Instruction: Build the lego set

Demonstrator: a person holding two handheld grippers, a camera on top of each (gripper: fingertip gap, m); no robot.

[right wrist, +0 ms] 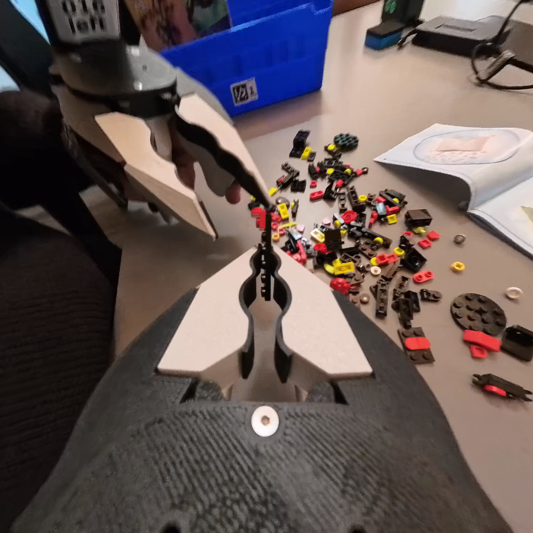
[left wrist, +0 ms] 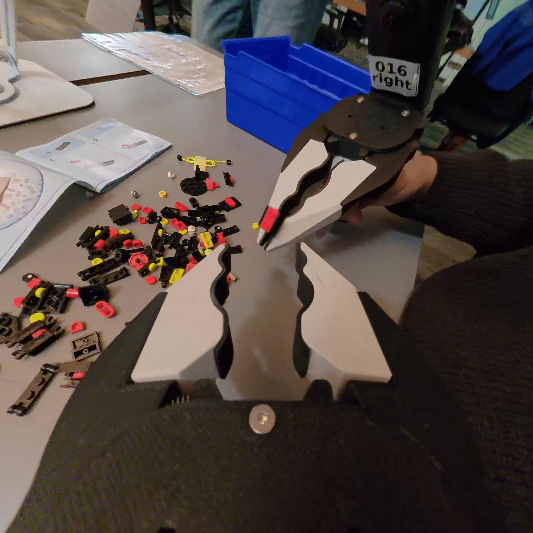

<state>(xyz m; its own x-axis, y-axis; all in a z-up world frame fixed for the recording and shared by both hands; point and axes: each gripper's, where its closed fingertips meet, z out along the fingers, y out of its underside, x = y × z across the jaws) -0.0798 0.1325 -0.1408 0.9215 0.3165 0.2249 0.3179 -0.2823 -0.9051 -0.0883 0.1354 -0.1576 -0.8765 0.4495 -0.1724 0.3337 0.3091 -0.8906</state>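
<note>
My right gripper [right wrist: 265, 248] is shut on a long black studded plate [right wrist: 267, 268] held edge-up, with a small red piece [right wrist: 257, 217] on its far end. In the left wrist view this gripper [left wrist: 264, 243] hangs just above the table, and the red piece [left wrist: 270, 219] shows at its tip. My left gripper [left wrist: 263, 246] is open and empty, its fingertips just short of the right gripper's tip. It also shows in the right wrist view [right wrist: 240, 219]. A loose pile of black, red and yellow lego pieces [left wrist: 161, 239] [right wrist: 360, 236] lies on the grey table.
A blue bin [left wrist: 277, 86] [right wrist: 259, 57] stands behind the pile. An open instruction booklet [left wrist: 95, 153] [right wrist: 476, 161] lies beside it. A clear plastic bag [left wrist: 161, 57] and a white stand base [left wrist: 37, 95] sit farther back. Black devices and cables [right wrist: 461, 31] are at the far edge. My left and right fingertips are right by each other.
</note>
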